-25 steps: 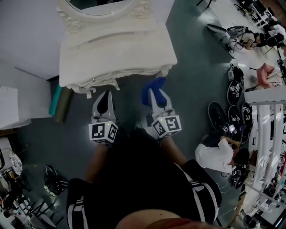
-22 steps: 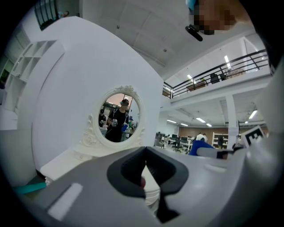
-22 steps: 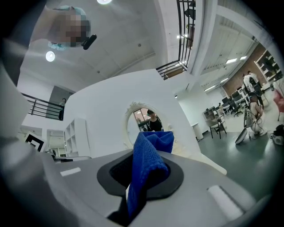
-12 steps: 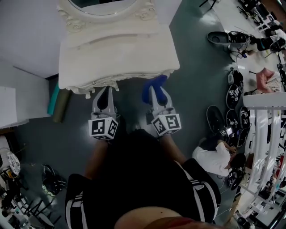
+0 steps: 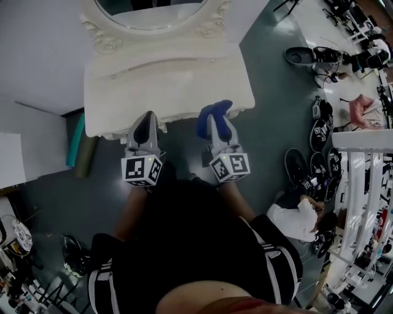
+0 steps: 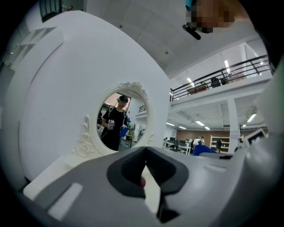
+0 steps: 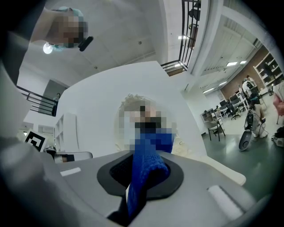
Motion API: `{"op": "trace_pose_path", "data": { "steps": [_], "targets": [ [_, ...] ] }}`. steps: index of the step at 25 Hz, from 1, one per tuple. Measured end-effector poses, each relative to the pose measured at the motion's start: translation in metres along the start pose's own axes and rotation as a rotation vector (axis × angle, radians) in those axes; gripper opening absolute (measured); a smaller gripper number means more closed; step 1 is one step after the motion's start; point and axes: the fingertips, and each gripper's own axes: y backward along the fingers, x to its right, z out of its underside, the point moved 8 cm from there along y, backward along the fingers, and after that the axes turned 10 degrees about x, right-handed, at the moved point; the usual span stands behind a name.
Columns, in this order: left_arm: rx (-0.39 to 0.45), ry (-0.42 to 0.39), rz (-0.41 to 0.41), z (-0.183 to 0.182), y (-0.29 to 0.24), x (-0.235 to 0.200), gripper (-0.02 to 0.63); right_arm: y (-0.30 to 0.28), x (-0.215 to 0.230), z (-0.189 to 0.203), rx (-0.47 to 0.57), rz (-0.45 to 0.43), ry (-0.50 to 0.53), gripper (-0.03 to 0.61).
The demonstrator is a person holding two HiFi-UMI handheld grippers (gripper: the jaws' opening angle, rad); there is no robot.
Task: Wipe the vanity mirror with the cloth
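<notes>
Mirror (image 5: 150, 7): one, oval, in a carved white frame, upright at the back of the vanity table (image 5: 172, 80), at the far edge of the head view. From the left gripper view the mirror (image 6: 120, 123) stands well ahead and reflects a standing figure; too small there to judge smears or streaks. Cloth (image 5: 216, 110): one, blue, bunched, clamped between the jaws of the right gripper (image 5: 219, 130) and sticking out past the tips. It hangs over the front edge of the table top, well apart from the glass. The right gripper view confirms this: the cloth (image 7: 146, 170) is pinched in the right gripper (image 7: 142, 179), with the frame beyond it and no contact. Left gripper (image 5: 146, 121): jaws closed together on nothing, level with the table's front edge just beside the right one; the left gripper (image 6: 144, 167) view shows only table and mirror ahead. Judgement: cloth in hand, approach under way, wiping not yet started; the whole glass is left to do. Count: one mirror, one cloth, one table, two grippers. Outward: one person (image 5: 293, 219) sits on the grey floor (image 5: 270, 122) to the right, among dark gear too small to identify.
</notes>
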Motion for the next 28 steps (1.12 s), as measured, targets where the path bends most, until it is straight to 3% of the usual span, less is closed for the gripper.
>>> {"op": "trace_pose_path", "data": {
  "steps": [7, 12, 21, 28],
  "targets": [
    [-0.017, 0.021, 0.075, -0.008, -0.04, -0.054, 0.009, -0.056, -0.023, 0.016, 0.017, 0.059, 0.003, 0.04],
    [-0.011, 0.028, 0.12, -0.015, -0.062, -0.064, 0.009, -0.075, -0.029, 0.013, 0.027, 0.086, 0.001, 0.041],
    [-0.005, 0.061, 0.12, -0.016, -0.074, -0.09, 0.009, -0.105, -0.042, 0.027, 0.017, 0.09, 0.01, 0.04],
    [0.009, 0.037, 0.102, -0.013, -0.113, -0.092, 0.009, -0.144, -0.018, 0.032, 0.02, 0.083, -0.001, 0.04]
  ]
}}
